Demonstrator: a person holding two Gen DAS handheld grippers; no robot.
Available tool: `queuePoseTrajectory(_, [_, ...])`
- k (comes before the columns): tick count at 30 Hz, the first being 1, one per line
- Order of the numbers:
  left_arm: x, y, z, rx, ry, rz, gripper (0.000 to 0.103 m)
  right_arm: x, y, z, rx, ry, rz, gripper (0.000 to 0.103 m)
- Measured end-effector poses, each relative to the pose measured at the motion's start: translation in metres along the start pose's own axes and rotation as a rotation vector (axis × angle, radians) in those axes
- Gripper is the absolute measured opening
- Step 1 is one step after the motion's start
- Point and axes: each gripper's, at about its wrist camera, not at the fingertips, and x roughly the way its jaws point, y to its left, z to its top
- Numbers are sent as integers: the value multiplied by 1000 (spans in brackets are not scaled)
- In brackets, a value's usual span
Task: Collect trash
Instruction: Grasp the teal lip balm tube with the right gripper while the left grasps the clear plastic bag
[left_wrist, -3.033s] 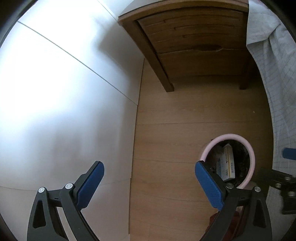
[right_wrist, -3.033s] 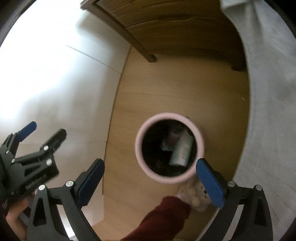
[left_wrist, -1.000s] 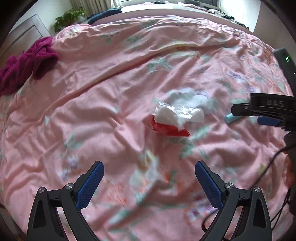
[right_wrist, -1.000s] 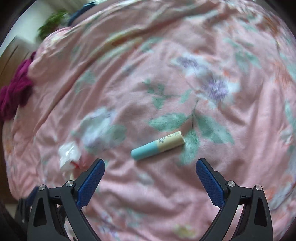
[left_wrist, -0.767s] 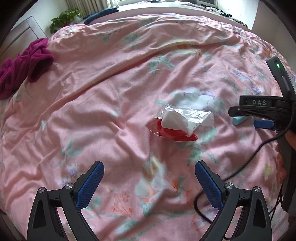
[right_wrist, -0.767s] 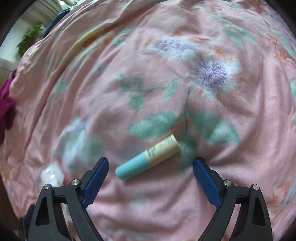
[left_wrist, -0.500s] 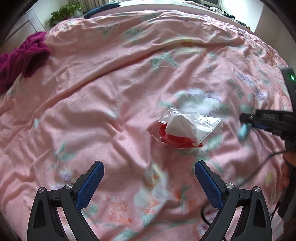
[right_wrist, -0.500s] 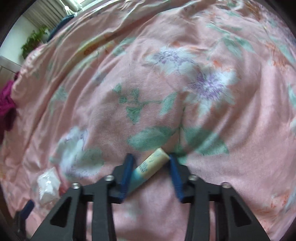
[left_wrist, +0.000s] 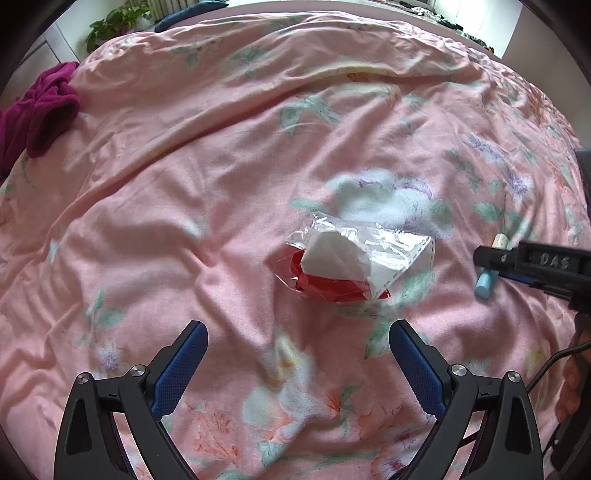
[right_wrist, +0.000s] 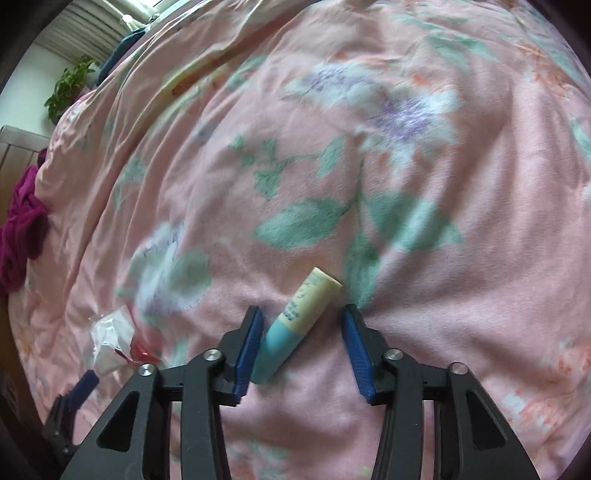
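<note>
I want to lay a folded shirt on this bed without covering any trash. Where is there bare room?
Bare duvet spreads between the magenta garment and the clear wrapper, and beyond the wrapper toward the far edge. It is crowded on the right, where the right gripper is closing around the small tube.

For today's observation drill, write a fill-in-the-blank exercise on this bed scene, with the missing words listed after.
1. The tube has a cream end and a ____ end.
2. The tube lies between the fingers of the ____ hand-held gripper.
3. The clear wrapper lies on a ____ packet.
4. The crumpled cloth at the quilt's edge is ____.

Missing words: blue; right; red; magenta
</note>
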Motion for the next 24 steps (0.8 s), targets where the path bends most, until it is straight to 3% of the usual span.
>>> queuePoseTrajectory(3, [-3, 4, 4, -22, -4, -11, 99, 3, 3, -3, -1, -14, 46, 18])
queuePoseTrajectory(10, [-10, 11, 20, -48, -29, -61, 99, -17, -4, -8, -21, -29, 109, 17])
queuePoseTrajectory(13, [-3, 10, 28, -45, 13, -74, 99, -18, -11, -8, 8, -23, 140, 17])
queuePoseTrajectory(17, [-4, 8, 31, -133, 35, -144, 99, -32, -15, -9, -4, -36, 171, 17])
queuePoseTrajectory(20, [-6, -5, 34, -113, 12, -139, 99, -34, -12, -8, -3, -36, 191, 17])
queuePoseTrajectory(24, [23, -20, 42, -56, 61, -130, 98, -37, -10, -8, -7, -37, 201, 17])
